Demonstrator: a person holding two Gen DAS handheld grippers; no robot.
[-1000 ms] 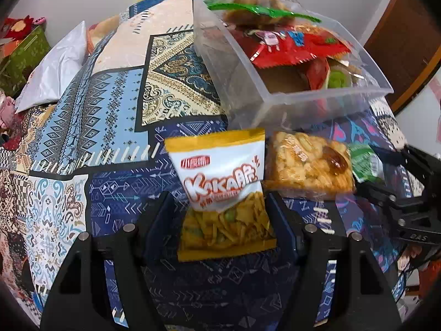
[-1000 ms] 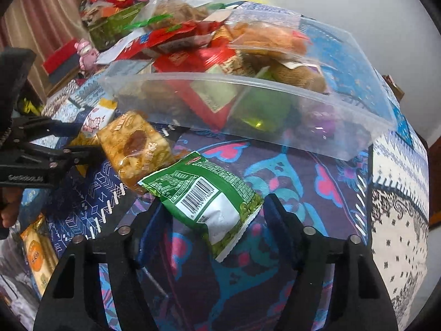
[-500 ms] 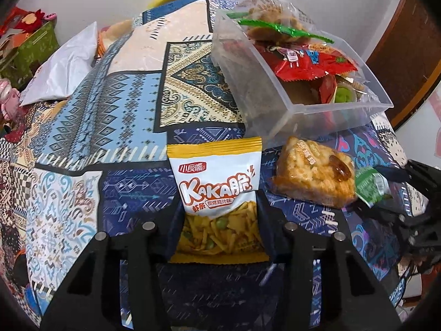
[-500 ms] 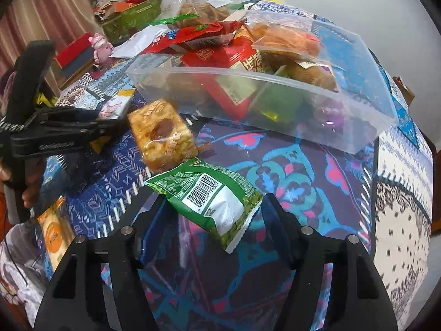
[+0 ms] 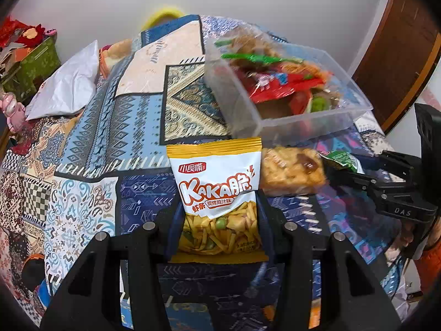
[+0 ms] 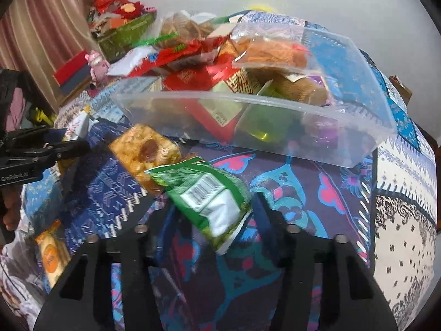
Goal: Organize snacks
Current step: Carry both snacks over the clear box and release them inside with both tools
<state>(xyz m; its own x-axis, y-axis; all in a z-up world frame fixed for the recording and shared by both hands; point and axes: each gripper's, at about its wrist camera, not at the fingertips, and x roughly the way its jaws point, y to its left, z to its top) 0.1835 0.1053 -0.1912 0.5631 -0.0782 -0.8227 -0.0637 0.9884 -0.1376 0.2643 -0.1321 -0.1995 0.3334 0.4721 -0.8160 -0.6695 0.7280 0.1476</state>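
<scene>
Chips bag point(image 5: 217, 193) — clamped low in left tool point(image 5: 217, 218), above the table point(image 5: 110, 127). Green packet point(image 6: 209, 195) — clamped in right tool point(image 6: 212, 215), near bin point(image 6: 275, 104). Both likely light, crinkly, crushable; best held at sealed edges.

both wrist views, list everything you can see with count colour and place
KAKA snack packet: one, white and yellow, between the left gripper's fingers
green snack packet: one, green and white, between the right gripper's fingers
rice cracker block: one, golden, clear wrap, on the cloth between the two packets
clear plastic bin: one, transparent, on the cloth behind them, piled with red, green and brown snacks
patchwork cloth: one, blue, cream and purple, covering the surface
white bag: one, far left on the cloth
green box: one, far left edge
left gripper: one, black, shut on the KAKA packet
right gripper: one, black, shut on the green packet
</scene>
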